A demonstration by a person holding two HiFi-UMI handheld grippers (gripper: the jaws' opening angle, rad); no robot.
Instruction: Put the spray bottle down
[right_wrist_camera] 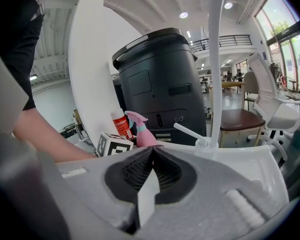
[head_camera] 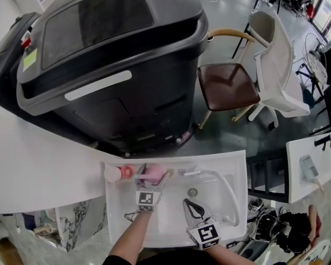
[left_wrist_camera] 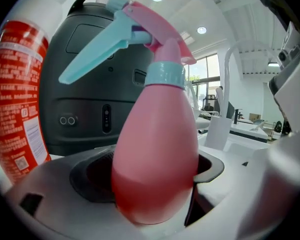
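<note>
A: Grip of the left gripper (head_camera: 149,182)?

B: Clamped round the belly of the pink spray bottle (left_wrist_camera: 157,154), which is upright at the sink's (head_camera: 240,170) back rim near its left corner. Whether it rests there I can't tell.

A: Beside it?

B: A red-labelled bottle (left_wrist_camera: 17,99), just left.

A: Right gripper (right_wrist_camera: 152,171)?

B: Jaws pressed together on nothing, over the basin, with the faucet (right_wrist_camera: 192,133) beyond.

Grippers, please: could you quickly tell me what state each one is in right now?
Left gripper: closed on the pink spray bottle.
Right gripper: closed, holding nothing.
</note>
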